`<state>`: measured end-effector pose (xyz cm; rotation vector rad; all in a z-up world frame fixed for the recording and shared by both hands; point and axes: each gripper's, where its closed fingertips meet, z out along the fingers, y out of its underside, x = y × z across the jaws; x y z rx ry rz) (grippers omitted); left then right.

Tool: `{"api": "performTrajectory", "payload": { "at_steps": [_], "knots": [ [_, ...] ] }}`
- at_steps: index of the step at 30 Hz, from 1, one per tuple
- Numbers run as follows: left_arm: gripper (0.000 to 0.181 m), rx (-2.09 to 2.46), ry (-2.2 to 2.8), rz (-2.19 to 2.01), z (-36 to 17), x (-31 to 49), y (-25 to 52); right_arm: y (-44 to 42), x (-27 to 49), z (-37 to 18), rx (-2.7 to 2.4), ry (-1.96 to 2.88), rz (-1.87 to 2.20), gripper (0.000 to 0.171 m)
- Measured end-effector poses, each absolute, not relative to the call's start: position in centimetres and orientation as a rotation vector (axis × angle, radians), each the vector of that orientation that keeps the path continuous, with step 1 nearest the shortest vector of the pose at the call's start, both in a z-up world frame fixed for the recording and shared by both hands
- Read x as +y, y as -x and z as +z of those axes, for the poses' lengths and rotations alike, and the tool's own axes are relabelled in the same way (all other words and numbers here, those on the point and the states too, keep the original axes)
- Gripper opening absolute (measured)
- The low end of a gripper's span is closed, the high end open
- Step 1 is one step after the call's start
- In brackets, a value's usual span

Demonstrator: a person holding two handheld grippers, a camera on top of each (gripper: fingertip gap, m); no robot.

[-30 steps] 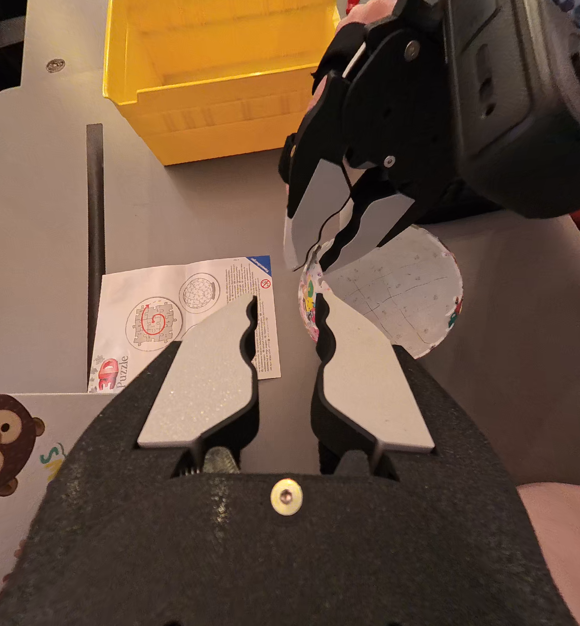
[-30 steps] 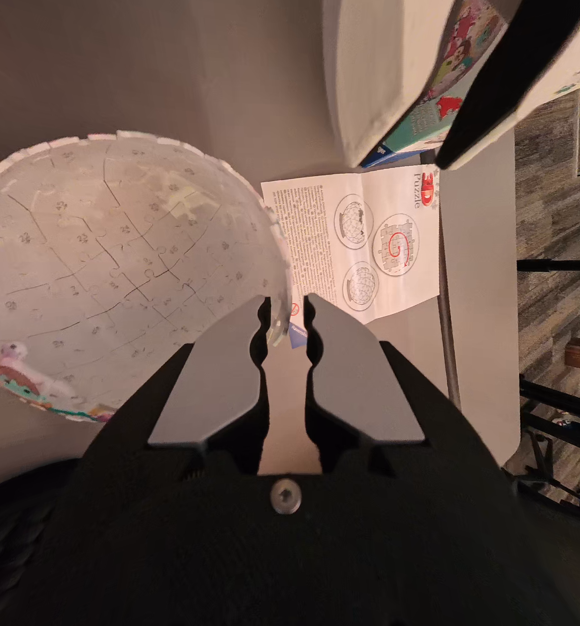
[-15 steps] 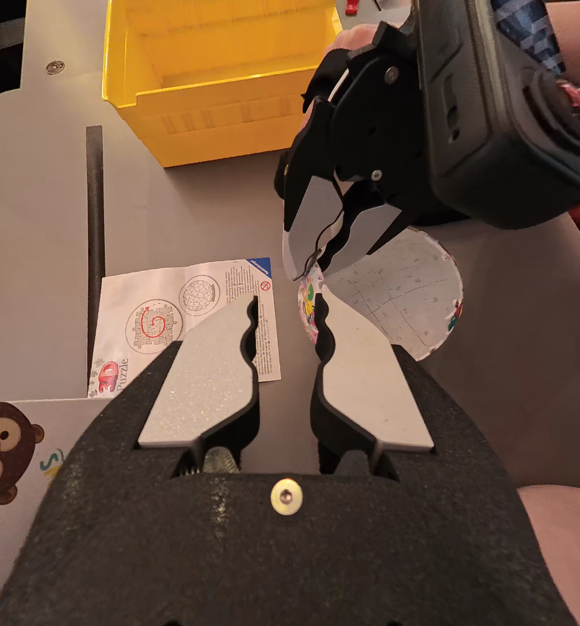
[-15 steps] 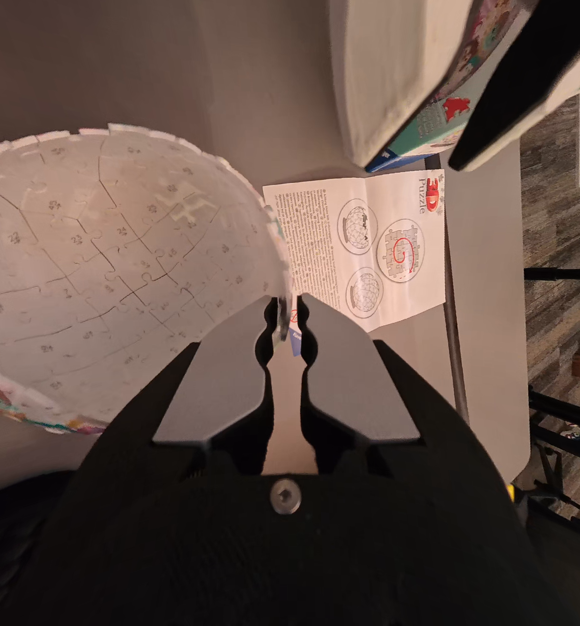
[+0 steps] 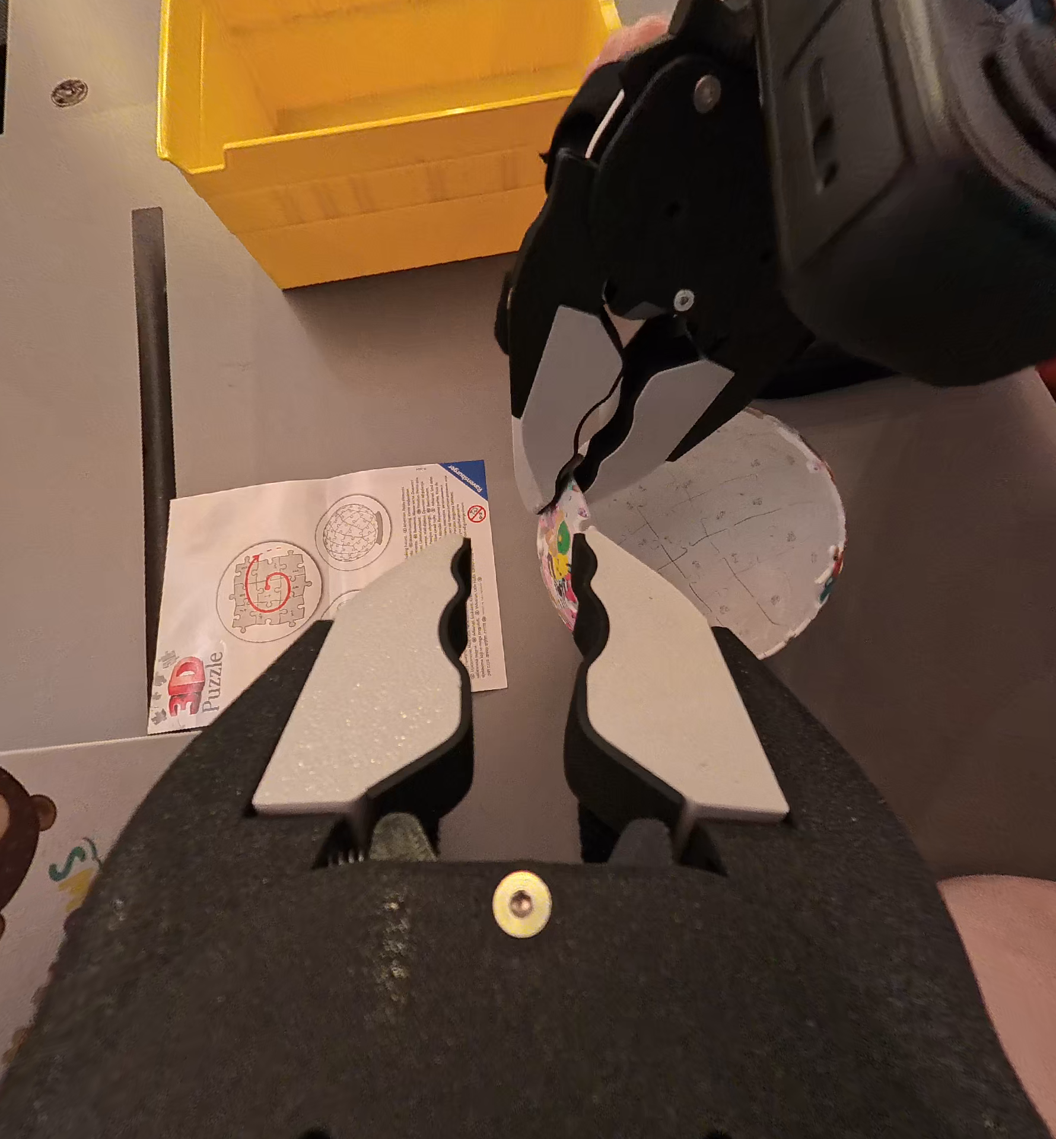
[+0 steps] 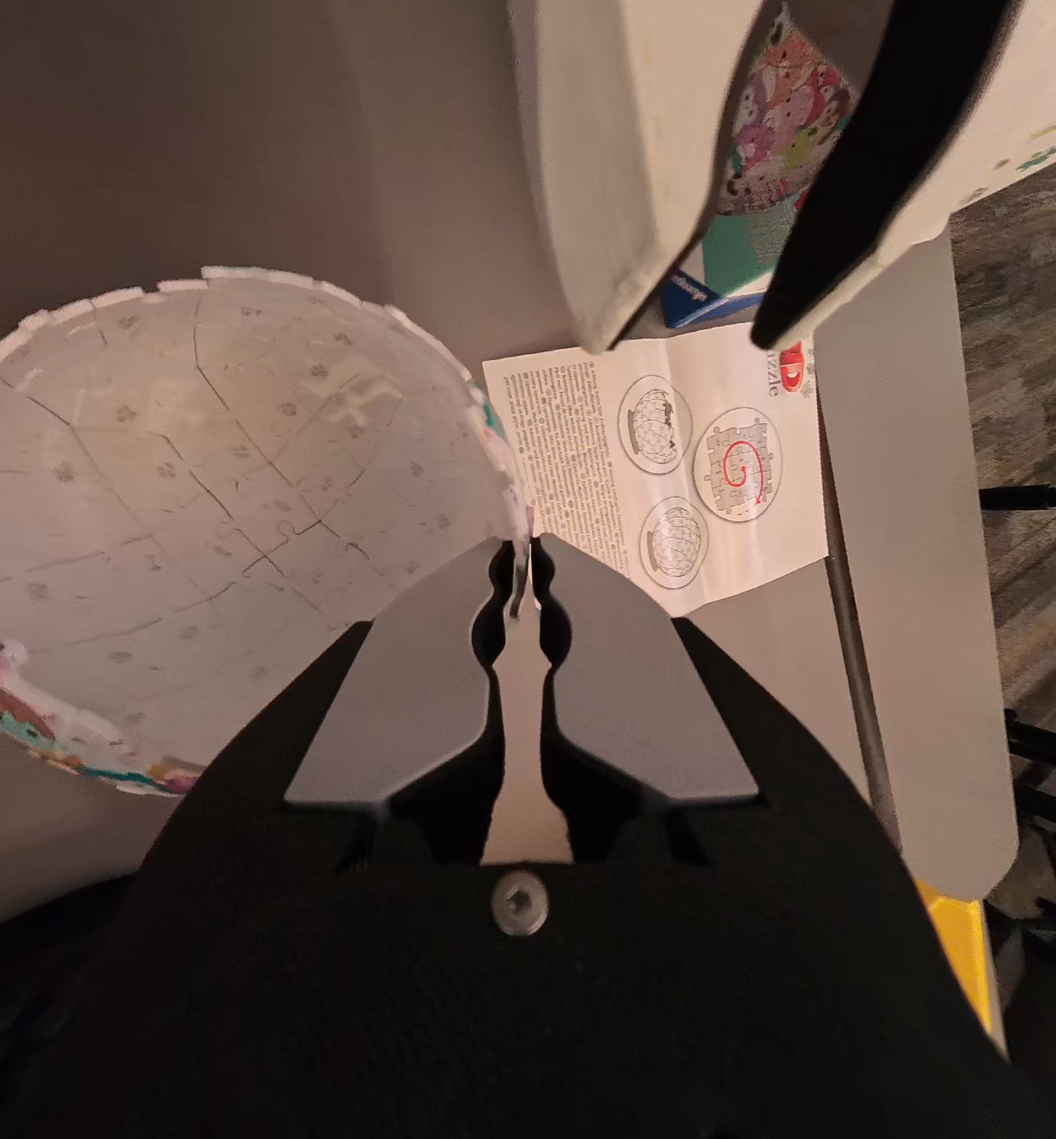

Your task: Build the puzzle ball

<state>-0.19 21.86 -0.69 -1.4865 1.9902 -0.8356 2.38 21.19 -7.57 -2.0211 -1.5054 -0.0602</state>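
Observation:
The half-built puzzle ball (image 5: 729, 536) lies on the grey table as an open white shell with a coloured outside; its inside fills the left of the right wrist view (image 6: 205, 493). My right gripper (image 6: 522, 548) comes down from above and is shut on a puzzle piece (image 6: 518, 585) at the shell's rim; it also shows in the left wrist view (image 5: 559, 493). My left gripper (image 5: 520, 542) is open and empty, low over the table, with its right finger close beside the shell's coloured outside. Its fingers (image 6: 624, 185) show at the top of the right wrist view.
A yellow bin (image 5: 390, 154) stands at the back. A paper instruction leaflet (image 5: 303, 585) lies left of the ball. The puzzle box (image 5: 20, 832) sits at the near left. A dark slot (image 5: 152, 400) runs along the table's left. The table's edge (image 6: 920, 555) borders the floor. The grippers' ends are close to 8 cm from one another.
My right gripper's jaws have closed from a small gap onto the piece at the shell's rim. The shell has shifted slightly. My left gripper has stayed open and in place.

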Motion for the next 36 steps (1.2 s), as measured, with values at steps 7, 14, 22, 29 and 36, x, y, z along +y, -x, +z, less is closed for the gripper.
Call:
{"api": "performTrajectory", "payload": {
  "at_steps": [7,14,22,29,36],
  "knots": [
    [0.028,1.996,1.507,-0.840,-1.14,22.05,-0.08,-2.51,21.22,-7.61,-1.425,2.095,-0.033,0.006],
    [0.027,2.000,1.507,-0.834,-1.22,22.01,-0.15,-2.64,21.09,-7.60,-1.397,2.129,-0.080,0.005],
    [0.027,1.996,1.499,-0.829,-1.01,21.93,-0.15,-2.96,20.87,-7.62,-1.399,2.141,-0.117,0.004],
    [0.027,1.997,1.497,-0.825,-0.96,21.88,-0.18,-2.32,20.44,-7.49,-1.396,2.129,-0.016,0.005],
    [0.027,2.003,1.500,-0.823,-1.08,21.83,-0.23,-2.82,20.47,-7.06,-1.404,2.101,-0.057,0.006]
  ]
}}
